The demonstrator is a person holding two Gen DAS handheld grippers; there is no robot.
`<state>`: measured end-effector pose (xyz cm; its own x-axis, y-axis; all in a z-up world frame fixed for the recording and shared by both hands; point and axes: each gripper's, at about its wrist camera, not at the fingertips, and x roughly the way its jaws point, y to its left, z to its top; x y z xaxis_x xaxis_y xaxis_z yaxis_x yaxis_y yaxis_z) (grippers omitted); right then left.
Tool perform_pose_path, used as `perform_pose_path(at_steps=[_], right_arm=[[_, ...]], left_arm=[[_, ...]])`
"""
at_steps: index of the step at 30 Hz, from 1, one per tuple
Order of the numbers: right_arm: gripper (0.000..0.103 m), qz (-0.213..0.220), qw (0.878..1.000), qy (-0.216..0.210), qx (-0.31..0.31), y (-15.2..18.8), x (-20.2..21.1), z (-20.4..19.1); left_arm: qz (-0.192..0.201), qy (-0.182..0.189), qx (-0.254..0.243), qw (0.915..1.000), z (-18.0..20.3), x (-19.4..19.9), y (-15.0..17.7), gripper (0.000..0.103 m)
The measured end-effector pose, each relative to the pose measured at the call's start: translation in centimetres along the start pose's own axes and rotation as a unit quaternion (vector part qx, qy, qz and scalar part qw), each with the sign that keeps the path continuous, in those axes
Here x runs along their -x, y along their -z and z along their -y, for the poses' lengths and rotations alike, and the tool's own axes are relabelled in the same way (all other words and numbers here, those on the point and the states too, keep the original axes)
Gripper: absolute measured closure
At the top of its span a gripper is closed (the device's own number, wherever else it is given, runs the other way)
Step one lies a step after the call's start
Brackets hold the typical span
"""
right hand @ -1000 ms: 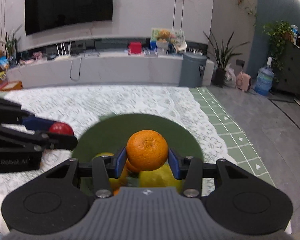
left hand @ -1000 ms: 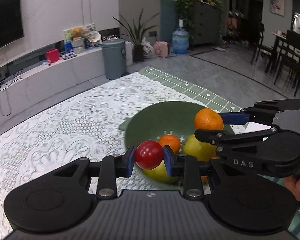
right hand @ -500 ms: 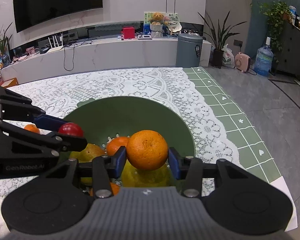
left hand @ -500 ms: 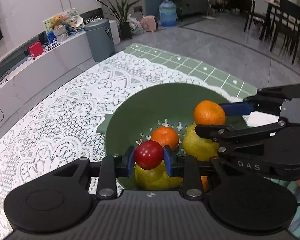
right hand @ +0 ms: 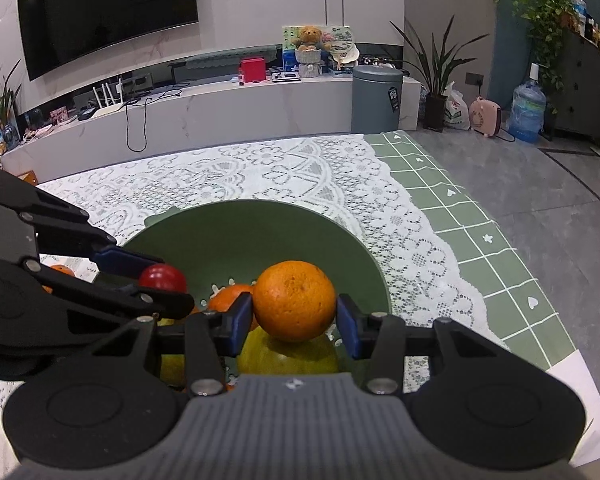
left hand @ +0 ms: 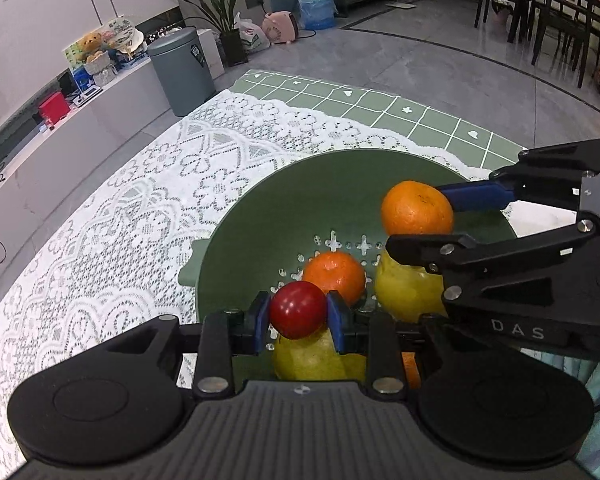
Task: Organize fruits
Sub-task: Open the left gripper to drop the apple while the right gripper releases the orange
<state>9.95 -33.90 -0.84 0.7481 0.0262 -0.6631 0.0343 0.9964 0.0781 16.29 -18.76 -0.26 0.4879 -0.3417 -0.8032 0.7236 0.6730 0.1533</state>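
Note:
My left gripper [left hand: 299, 315] is shut on a small red fruit [left hand: 298, 309] and holds it over the near side of a green colander bowl [left hand: 284, 200]. My right gripper [right hand: 295, 311] is shut on a large orange [right hand: 294, 300] and holds it over the same bowl [right hand: 236, 232]. In the bowl lie a smaller orange [left hand: 334, 270] and two yellow-green fruits [left hand: 408, 292], one directly under the red fruit [left hand: 316, 356]. The red fruit also shows in the right wrist view [right hand: 162, 277].
The bowl stands on a white lace cloth [left hand: 120, 220] over a green checked mat [left hand: 380, 108]. Another orange [right hand: 58, 271] lies on the cloth left of the bowl. The table edge lies to the right; beyond are a grey bin [right hand: 376, 98] and a TV bench.
Both grippers have tilted down and moved lower over the bowl, still holding their fruits. The bowl's inside and its fruits show more fully now.

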Motion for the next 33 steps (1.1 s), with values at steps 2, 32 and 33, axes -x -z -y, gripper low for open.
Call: perform_pose_path(at_steps=[2,32,33], right_arm=[[0.06,-0.002,1.0,0.001,-0.006,0.0,-0.1,0.2],[0.06,0.014,1.0,-0.011,-0.019,-0.3,-0.5,0.6],[0.06,0.013,1.0,-0.01,-0.017,-0.4,-0.7,0.4]], left_arm=[[0.0,0.004,-0.002,1.0,0.0,-0.2,-0.1,0.069],[0.032,-0.001,0.07,0.997,-2.3,1.2,0.1,0.054],[0.036,-0.004,0.073,0.9967,-2.4,1.6,0.2,0.054]])
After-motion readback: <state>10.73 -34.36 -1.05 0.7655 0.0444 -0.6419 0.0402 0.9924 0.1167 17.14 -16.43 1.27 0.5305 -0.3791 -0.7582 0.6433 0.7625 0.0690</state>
